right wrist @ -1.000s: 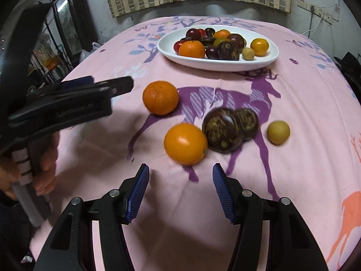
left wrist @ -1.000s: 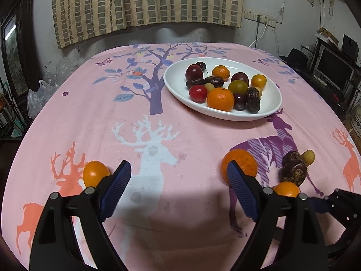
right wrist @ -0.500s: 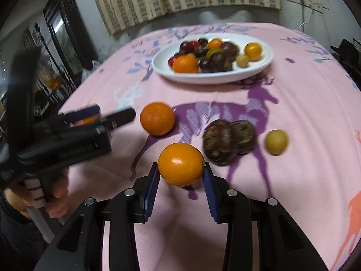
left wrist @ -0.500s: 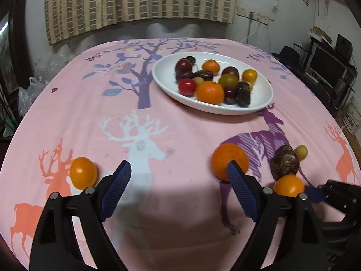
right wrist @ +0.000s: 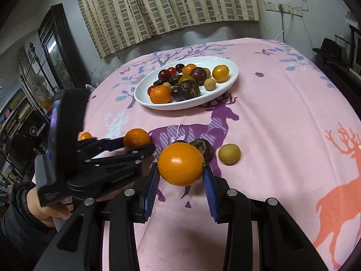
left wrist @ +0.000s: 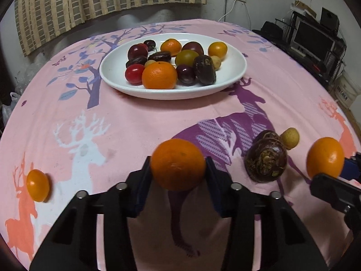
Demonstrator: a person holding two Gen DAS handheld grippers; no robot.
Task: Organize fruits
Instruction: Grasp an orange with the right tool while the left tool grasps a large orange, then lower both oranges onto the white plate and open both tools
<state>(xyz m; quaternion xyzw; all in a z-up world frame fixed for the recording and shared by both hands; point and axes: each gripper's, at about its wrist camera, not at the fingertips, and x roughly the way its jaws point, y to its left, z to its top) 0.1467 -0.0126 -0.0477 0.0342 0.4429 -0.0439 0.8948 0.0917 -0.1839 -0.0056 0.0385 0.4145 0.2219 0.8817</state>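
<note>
Both my claws grip fruit at once over the pink deer-print counter (left wrist: 140, 122): my left claw (left wrist: 178, 169), its jaws just closed, pinches a mandarin (left wrist: 177, 164) at 6 o'clock in its view, and my right claw (right wrist: 181, 174) clamps a smoother orange (right wrist: 181, 163), apparently lifted clear of the cloth. The white plate (left wrist: 234, 76), already heaped with fruit, waits at 12 o'clock. Loose on the cloth are a small orange fruit (left wrist: 38, 185) at 9 o'clock in the left view, two dark brown fruits (left wrist: 266, 161) and a little yellow one (left wrist: 290, 138) at 3 o'clock. I judge this the pick-up step; next, each load must travel forward to the plate and be set into a gap without knocking the heap, before I open.
</note>
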